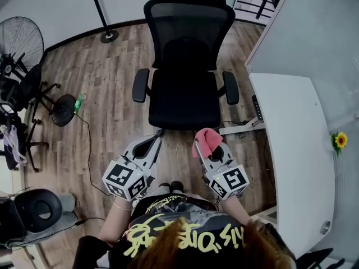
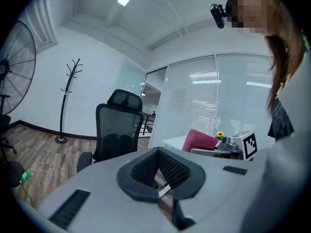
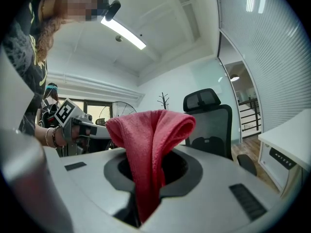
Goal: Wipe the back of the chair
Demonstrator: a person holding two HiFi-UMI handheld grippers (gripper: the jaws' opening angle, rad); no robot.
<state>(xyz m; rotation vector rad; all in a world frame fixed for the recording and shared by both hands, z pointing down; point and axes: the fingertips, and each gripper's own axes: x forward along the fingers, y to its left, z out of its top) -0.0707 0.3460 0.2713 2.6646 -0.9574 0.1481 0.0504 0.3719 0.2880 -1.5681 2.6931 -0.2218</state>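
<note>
Right gripper (image 3: 145, 178): clenched on a red cloth (image 3: 151, 140). The cloth is pinched low between the jaws, and the rest stands up in a folded hump above them. In the head view the same cloth (image 1: 206, 141) sticks out past the right gripper (image 1: 208, 151), just short of the seat's front edge and not touching it.

Left gripper (image 2: 156, 171): jaws closed, ribbed pads meeting at the tips, nothing between them. Head view shows the left gripper (image 1: 152, 144) beside the right one, both in front of the person's torso.

Writing:
- Each marker cube carries only black-and-white square code patterns, no text.
- The person's black shirt has yellow lettering, upside down in the head view. I can't read it reliably.

Black mesh office chair (image 1: 185, 88): it faces the person, with the seat nearest and the backrest (image 1: 189, 33) and headrest on the far side, well apart from both grippers. The cloth isn't on the backrest.

Surroundings:
- White desk (image 1: 291, 150) to the right, with a small sunflower (image 1: 340, 140) at its far edge.
- Floor fan (image 1: 21, 42) at left.
- Coat stand (image 1: 103, 14) by the back wall.
- Wood-plank floor (image 1: 106, 116).
</note>
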